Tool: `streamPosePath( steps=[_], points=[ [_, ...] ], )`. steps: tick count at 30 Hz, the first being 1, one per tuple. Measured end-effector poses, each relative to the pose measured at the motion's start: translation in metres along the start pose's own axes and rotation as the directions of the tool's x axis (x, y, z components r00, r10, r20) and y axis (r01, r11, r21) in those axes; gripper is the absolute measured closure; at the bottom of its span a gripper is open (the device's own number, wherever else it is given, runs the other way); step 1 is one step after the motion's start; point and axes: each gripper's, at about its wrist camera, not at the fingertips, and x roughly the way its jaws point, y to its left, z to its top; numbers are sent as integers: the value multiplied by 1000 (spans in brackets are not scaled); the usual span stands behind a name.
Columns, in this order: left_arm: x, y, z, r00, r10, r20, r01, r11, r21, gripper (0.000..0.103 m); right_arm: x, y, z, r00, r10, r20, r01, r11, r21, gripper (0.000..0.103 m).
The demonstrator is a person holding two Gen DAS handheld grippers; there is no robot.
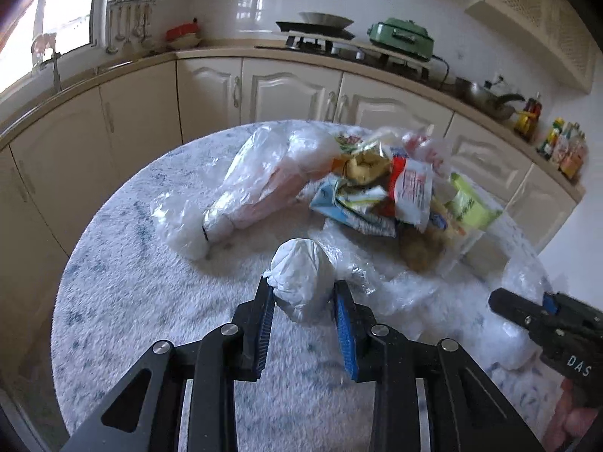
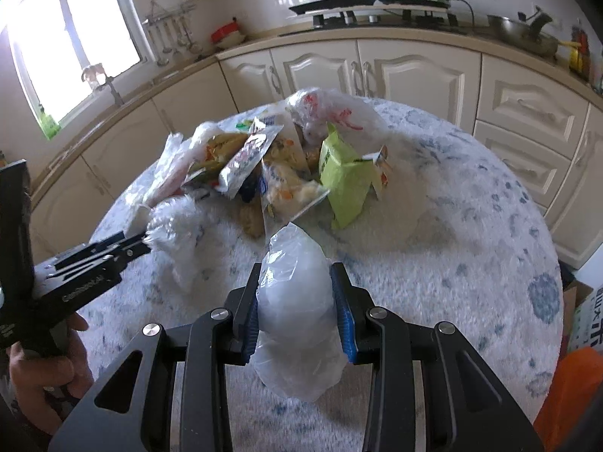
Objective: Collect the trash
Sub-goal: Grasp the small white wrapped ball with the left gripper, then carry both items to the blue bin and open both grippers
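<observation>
My left gripper [image 1: 303, 286] is shut on a crumpled white plastic bag [image 1: 301, 275] low over the round table's fluffy white and blue cover [image 1: 150, 301]. From the right wrist view the same gripper [image 2: 139, 243] shows at the left, a hand around its handle. My right gripper [image 2: 297, 269] is shut on a clear plastic bag [image 2: 297, 301] and appears at the right edge of the left wrist view [image 1: 524, 299]. Beyond both lies a pile of snack wrappers [image 1: 377, 184] [image 2: 264, 165] with a green packet [image 2: 343, 180] and a long clear bag [image 1: 264, 180].
Cream kitchen cabinets [image 1: 294, 90] and a counter curve behind the table, bearing a stove [image 1: 316, 37], a green appliance [image 1: 399, 35], a wok [image 1: 486, 94] and bottles [image 1: 565, 147]. A cardboard box [image 2: 586, 316] and something orange [image 2: 569, 388] stand off the table's right edge.
</observation>
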Motion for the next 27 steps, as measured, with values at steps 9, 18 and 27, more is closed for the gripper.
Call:
streamPosePath(
  steps=[9,18,27],
  points=[
    [12,-7,2,998,34,-44,-34,999,0,56,1,5,-3,1000,-10,-12,10,999,-32,66],
    [-5,6,-5,999,13,-32,-14,1000,-7,74,-3,6,-10,1000,-6,-1,6,999,-38,69],
    [-55,-15,-9,998,-4,55,5,1000,-12,75,-26,-3,-12,999,15,48,-14,1000,-13,70]
  ],
)
